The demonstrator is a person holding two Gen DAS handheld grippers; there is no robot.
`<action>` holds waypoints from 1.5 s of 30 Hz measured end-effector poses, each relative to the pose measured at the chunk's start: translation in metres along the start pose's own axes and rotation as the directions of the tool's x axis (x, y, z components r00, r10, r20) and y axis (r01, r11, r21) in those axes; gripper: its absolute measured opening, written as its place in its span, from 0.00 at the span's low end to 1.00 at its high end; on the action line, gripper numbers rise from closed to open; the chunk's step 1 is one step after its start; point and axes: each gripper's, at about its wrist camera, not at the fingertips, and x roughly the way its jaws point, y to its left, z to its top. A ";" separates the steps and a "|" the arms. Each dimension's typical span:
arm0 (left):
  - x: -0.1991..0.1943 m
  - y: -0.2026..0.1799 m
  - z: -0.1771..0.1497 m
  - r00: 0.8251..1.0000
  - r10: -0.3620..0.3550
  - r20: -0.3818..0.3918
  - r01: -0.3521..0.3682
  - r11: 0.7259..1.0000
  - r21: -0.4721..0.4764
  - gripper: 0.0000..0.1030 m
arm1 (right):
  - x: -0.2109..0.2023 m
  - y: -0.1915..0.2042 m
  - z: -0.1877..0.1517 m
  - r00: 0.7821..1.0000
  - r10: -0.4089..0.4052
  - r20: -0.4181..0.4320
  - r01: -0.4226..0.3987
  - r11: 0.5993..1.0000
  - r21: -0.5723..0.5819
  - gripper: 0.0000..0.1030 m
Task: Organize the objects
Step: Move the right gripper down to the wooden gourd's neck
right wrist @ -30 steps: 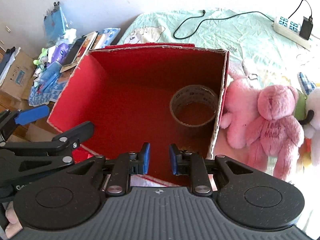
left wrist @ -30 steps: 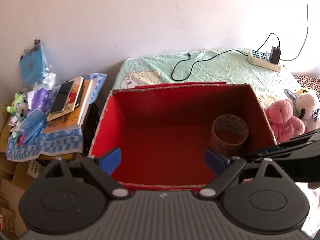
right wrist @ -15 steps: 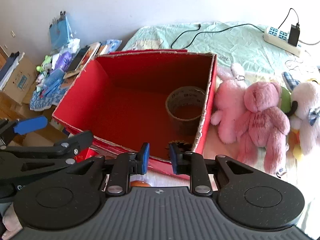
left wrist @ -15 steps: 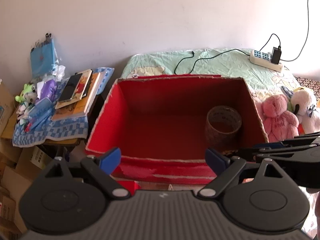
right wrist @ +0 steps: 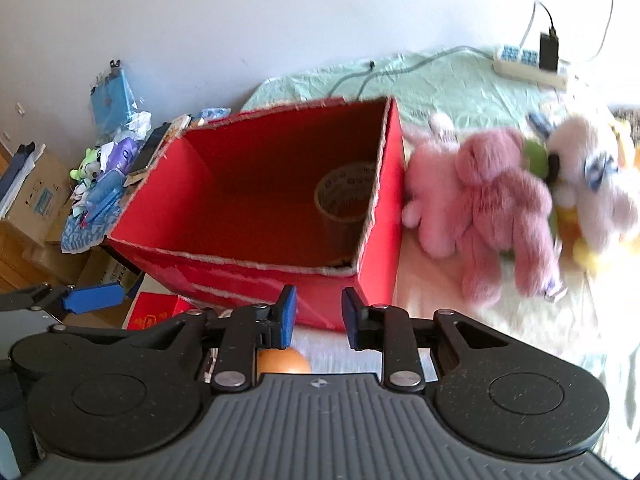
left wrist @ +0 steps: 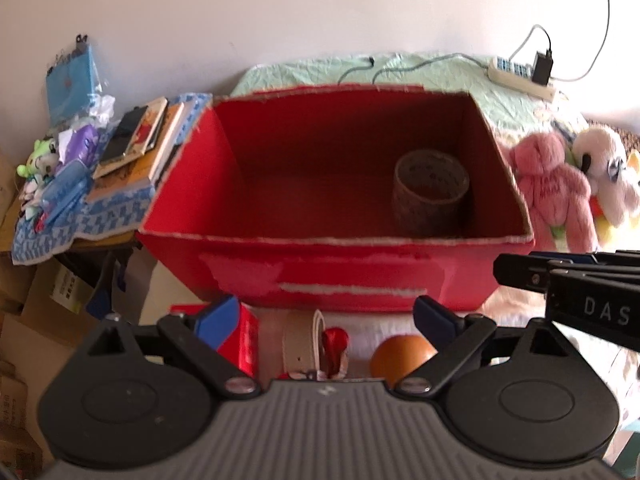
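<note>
An open red cardboard box stands on the bed with a brown tape roll upright in its right rear part. My left gripper is open wide, empty, in front of the box's near wall. Below its fingers lie an orange ball, a white belt-like strap and a small red carton. My right gripper holds nothing; its pads stand a small gap apart, near the box's front right corner.
A pink plush bear and a white plush lie right of the box. A power strip with cables lies at the bed's far side. Left stands a side table with books and cardboard cartons below.
Both grippers have pulled back from over the box toward the near side. The box's front wall, the ball, strap and small carton have come into view. Jaw gaps look unchanged.
</note>
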 end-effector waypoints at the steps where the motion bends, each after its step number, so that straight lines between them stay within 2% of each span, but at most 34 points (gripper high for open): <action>1: 0.002 -0.002 -0.002 1.000 0.000 -0.008 0.000 1.000 0.004 0.92 | 0.002 -0.001 -0.002 1.000 0.000 -0.007 0.000 1.000 0.009 0.26; 18: 0.033 -0.023 -0.038 0.989 -0.034 -0.144 0.043 0.997 0.058 0.92 | 0.018 -0.028 -0.052 0.995 -0.030 -0.099 0.044 0.990 0.137 0.28; 30: 0.042 -0.031 -0.056 0.977 -0.068 -0.202 0.086 0.993 0.077 0.92 | 0.018 -0.037 -0.063 0.991 0.035 -0.128 -0.010 0.983 0.186 0.28; 38: 0.046 -0.033 -0.069 0.967 -0.121 -0.223 0.139 0.988 0.066 0.92 | 0.026 -0.036 -0.069 0.986 0.093 -0.142 -0.061 0.975 0.214 0.28; 42: 0.048 -0.027 -0.075 0.961 -0.154 -0.228 0.167 0.985 0.039 0.92 | 0.029 -0.033 -0.070 0.980 0.141 -0.141 -0.108 0.969 0.221 0.27; 45: 0.051 -0.019 -0.078 0.947 -0.215 -0.238 0.219 0.976 -0.012 0.86 | 0.031 -0.030 -0.070 0.973 0.181 -0.144 -0.146 0.963 0.225 0.27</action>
